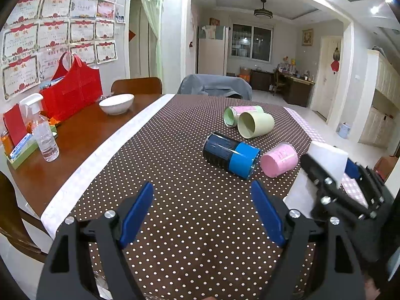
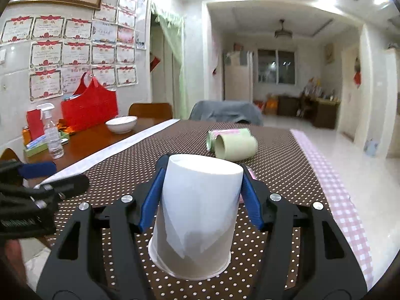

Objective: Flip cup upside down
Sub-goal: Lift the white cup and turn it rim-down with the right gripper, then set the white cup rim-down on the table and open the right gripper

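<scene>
The right gripper [image 2: 201, 187] has its blue fingers [image 2: 151, 200] squeezed on both sides of a white cup [image 2: 197, 215]. The cup is upside down, with its wide rim low over the dotted tabletop [image 2: 275, 165]; I cannot tell if it touches. The left gripper [image 1: 202, 212] hangs over the cloth with its fingers spread wide and nothing in them. Further off, a blue can [image 1: 231, 155], a pink cup [image 1: 279, 159] and a green cup [image 1: 255, 124] lie on their sides.

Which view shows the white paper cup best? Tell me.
The right wrist view: the white paper cup fills the centre, mouth down, between the right tool's blue fingers. The left wrist view catches only white slivers of it behind that tool at the right edge.
</scene>
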Motion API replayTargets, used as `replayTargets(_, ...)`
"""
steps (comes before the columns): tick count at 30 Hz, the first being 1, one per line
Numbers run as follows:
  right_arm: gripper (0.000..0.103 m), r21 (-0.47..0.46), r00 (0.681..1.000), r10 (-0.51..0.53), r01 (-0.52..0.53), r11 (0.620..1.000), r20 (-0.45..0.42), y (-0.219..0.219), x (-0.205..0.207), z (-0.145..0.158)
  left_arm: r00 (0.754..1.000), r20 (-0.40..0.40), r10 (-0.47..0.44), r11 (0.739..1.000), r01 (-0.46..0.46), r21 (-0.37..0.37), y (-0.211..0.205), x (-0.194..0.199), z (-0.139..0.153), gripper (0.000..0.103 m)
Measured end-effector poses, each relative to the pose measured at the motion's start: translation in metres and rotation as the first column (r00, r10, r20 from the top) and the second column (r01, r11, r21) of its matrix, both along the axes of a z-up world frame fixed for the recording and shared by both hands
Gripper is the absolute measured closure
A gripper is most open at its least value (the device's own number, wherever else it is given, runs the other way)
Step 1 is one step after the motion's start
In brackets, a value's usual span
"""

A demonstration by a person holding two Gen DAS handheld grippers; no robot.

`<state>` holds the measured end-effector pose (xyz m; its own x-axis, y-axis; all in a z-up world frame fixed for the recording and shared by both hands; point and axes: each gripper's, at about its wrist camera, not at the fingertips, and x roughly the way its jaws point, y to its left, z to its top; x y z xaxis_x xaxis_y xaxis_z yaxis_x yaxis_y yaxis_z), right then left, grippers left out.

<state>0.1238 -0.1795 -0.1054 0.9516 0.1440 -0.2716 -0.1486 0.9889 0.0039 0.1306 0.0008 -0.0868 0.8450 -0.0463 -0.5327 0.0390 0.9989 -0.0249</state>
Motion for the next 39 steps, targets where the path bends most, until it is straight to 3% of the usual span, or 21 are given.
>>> replayTargets(9, 0.044, -0.067, 0.997, -0.055, 0.051, 0.996, -0.05, 0.013, 0.013, -0.022, 1.0, -0.003, 0.003, 1.0, -0.003, 0.01, -0.003, 0.0, -0.003, 0.024)
replayTargets(21, 0.043, -0.093, 0.993, -0.042, 0.032, 0.995, -0.109, 0.022, 0.015, -0.034, 1.0, -0.005, 0.004, 1.0, -0.004, 0.012, -0.003, 0.0, -0.004, 0.024)
replayTargets(26, 0.024, -0.069, 0.991, -0.038, 0.03, 0.997, -0.125, 0.018, 0.009, -0.035, 1.0, -0.003, 0.006, 1.0, -0.006, 0.017, -0.003, -0.001, -0.004, 0.024)
replayTargets(29, 0.02, -0.053, 0.991, -0.028, 0.021, 0.998, -0.131, 0.017, 0.006, -0.034, 1.0, 0.0, 0.007, 1.0, -0.007, 0.017, -0.002, -0.002, -0.002, 0.024)
replayTargets(32, 0.01, -0.032, 0.991, -0.013, 0.009, 0.999, -0.133, 0.015, 0.004, -0.031, 1.0, 0.004, 0.007, 1.0, -0.007, 0.02, -0.003, -0.002, -0.001, 0.024)
replayTargets(39, 0.006, 0.005, 0.988, 0.011, -0.011, 1.0, -0.154, 0.011, 0.005, -0.023, 1.0, 0.017, 0.002, 1.0, -0.002, 0.024, -0.006, -0.007, 0.005, 0.024)
